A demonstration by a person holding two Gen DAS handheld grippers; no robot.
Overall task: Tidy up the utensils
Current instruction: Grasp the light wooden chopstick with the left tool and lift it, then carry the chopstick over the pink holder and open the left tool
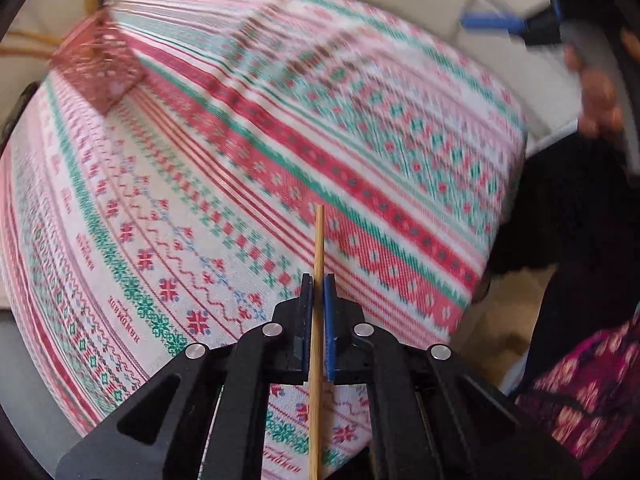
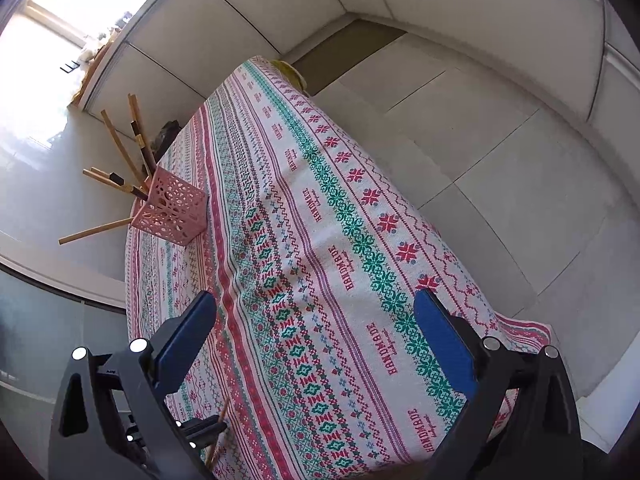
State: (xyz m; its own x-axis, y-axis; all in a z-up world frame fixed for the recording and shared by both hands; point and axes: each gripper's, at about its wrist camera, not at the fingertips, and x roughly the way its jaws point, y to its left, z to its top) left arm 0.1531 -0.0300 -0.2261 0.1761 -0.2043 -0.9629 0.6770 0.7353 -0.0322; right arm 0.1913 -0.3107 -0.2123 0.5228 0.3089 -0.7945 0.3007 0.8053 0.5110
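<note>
My left gripper is shut on a thin wooden chopstick that stands upright between its blue pads, above the patterned tablecloth. The pink perforated holder sits blurred at the far left corner of the table. In the right wrist view the same holder stands at the table's left edge with several wooden chopsticks sticking out of it. My right gripper is open and empty above the cloth. The left gripper with its chopstick shows small at the bottom left.
The table is covered by the red, green and white cloth and its edges drop to a tiled floor. A person's hand and the other gripper are at the upper right of the left wrist view.
</note>
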